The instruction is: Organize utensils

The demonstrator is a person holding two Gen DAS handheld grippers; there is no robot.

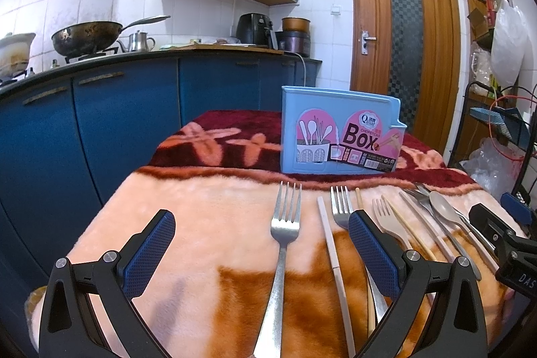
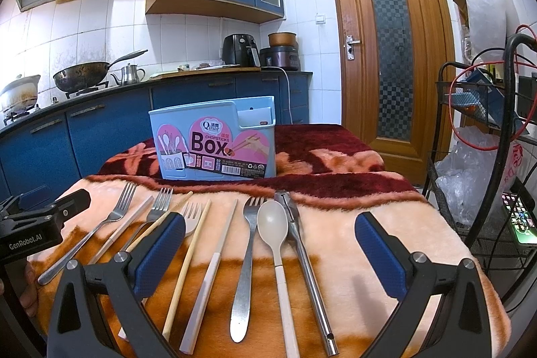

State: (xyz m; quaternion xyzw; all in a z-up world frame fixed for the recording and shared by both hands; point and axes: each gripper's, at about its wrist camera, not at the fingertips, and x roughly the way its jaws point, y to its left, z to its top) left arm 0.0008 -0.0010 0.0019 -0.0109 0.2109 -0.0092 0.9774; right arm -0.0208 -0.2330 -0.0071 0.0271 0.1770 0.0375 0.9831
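Observation:
A light blue chopsticks box (image 1: 339, 136) stands upright at the far side of the blanket-covered table; it also shows in the right wrist view (image 2: 214, 140). Several utensils lie in a row before it. My left gripper (image 1: 261, 244) is open and empty over a steel fork (image 1: 283, 244), with a pale chopstick (image 1: 330, 244) beside it. My right gripper (image 2: 270, 252) is open and empty over a beige spoon (image 2: 273, 227), a steel fork (image 2: 248, 244), a steel tong-like utensil (image 2: 302, 244) and a white-tipped chopstick (image 2: 214, 257). A wooden chopstick (image 2: 188, 260) lies left of them.
A peach and maroon blanket (image 2: 352, 183) covers the table. A blue kitchen counter (image 1: 134, 96) with a wok (image 1: 85, 37) stands behind left. A wooden door (image 2: 389, 56) is behind right. A wire rack (image 2: 476, 156) with bags and a lit phone (image 2: 518, 218) stands right of the table.

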